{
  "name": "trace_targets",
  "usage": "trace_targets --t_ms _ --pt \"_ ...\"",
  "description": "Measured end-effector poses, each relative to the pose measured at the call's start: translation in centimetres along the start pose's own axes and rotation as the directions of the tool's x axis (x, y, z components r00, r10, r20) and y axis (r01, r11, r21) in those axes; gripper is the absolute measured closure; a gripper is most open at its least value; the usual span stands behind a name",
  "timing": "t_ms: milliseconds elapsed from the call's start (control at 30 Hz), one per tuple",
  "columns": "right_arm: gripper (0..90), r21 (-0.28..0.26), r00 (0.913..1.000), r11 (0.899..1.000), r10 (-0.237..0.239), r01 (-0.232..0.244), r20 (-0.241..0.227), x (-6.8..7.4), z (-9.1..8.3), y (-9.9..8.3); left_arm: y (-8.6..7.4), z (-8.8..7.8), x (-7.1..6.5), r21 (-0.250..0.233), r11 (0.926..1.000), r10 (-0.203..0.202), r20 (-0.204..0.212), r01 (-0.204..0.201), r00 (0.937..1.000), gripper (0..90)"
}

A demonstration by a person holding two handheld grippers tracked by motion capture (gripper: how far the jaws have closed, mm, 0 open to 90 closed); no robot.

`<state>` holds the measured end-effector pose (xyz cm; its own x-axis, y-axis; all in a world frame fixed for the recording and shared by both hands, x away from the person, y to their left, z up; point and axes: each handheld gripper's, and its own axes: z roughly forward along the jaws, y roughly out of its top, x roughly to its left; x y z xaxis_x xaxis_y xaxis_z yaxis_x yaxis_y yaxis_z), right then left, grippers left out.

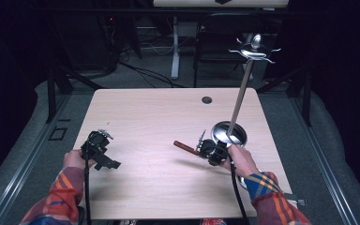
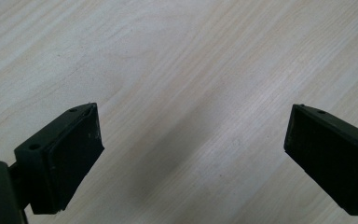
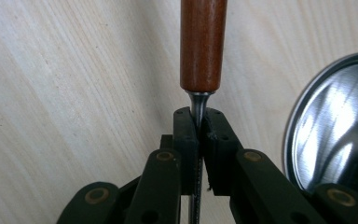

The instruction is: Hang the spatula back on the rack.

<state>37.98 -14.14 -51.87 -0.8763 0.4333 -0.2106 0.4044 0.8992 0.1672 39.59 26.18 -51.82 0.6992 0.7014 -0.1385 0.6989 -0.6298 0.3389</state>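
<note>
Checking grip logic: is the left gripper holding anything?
No: in the left gripper view the left gripper has its jaws wide apart, with bare table between them.

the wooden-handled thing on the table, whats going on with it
A person at a wooden table holds a gripper in each hand. The right gripper is shut on the metal neck of a utensil with a reddish wooden handle, beside the round steel base of a tall hook stand. The left gripper is open, with bare tabletop between its jaws.
</note>
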Motion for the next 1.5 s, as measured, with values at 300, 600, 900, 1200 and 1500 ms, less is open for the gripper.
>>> trace_targets --t_ms 300,600,900,1200,1500 --pt "84.8 -0.088 0.9970 0.993 0.077 -0.076 0.010 -0.8 -2.2 -1.4 0.0 0.0 0.0 -0.001 1.0000 0.001 0.001 -0.001 1.0000 3.9" --pt "84.8 -0.200 0.9878 0.969 0.154 -0.147 0.023 -1.3 -4.7 -3.1 0.0 0.0 0.0 0.000 1.0000 0.000 0.002 0.000 1.0000 3.9" --pt "84.9 -0.309 0.9709 0.926 0.238 -0.219 0.025 -2.0 -7.0 -5.3 0.0 0.0 0.0 -0.001 1.0000 -0.001 0.002 0.001 1.0000 3.9" --pt "84.9 -0.399 0.9472 0.872 0.319 -0.282 0.029 -2.2 -8.5 -7.3 0.0 0.0 0.0 0.000 1.0000 0.000 0.001 0.000 1.0000 3.9" --pt "84.9 -0.449 0.9283 0.839 0.368 -0.307 0.053 -2.1 -9.6 -8.6 0.0 0.0 0.0 0.002 1.0000 0.001 0.002 -0.001 1.0000 3.9"
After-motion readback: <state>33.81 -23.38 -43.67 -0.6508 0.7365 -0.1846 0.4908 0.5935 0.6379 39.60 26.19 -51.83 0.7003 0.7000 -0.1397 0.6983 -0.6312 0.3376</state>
